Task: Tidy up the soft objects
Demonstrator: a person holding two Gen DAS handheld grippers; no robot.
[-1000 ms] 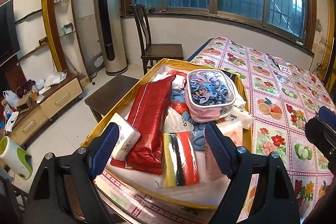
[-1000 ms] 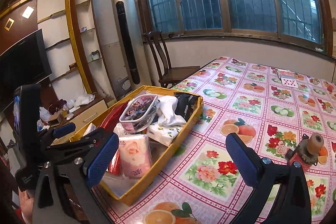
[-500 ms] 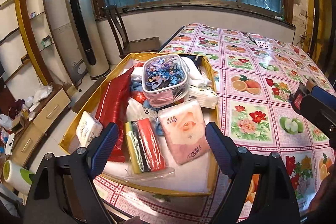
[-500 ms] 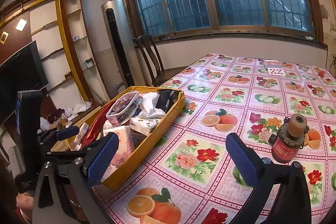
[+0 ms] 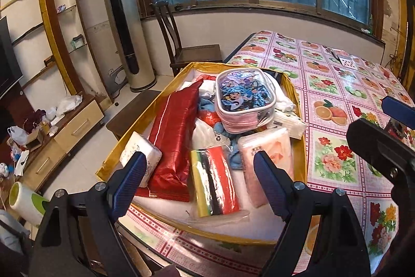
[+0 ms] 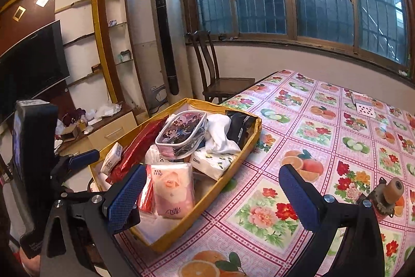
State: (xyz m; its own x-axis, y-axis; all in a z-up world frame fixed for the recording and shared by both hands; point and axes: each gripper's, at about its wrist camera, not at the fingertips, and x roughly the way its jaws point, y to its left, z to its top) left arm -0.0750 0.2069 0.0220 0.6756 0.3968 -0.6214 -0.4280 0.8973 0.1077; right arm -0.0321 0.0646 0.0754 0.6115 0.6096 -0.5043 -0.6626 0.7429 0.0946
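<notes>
Hovering wide open and empty above the near edge of the gold box [image 5: 145, 121]: left claw [image 5: 198, 182], swung back from a closer look a moment earlier. Packed inside, left to right: white tissue pack [image 5: 140, 152], red pouch [image 5: 176, 131], striped cloths [image 5: 215, 181], pink tissue pack [image 5: 264, 155], cartoon pouch [image 5: 243, 100] on top. Right claw [image 6: 212, 194], likewise spread, over the floral surface [image 6: 324, 136]. Sorting seemingly near done.
</notes>
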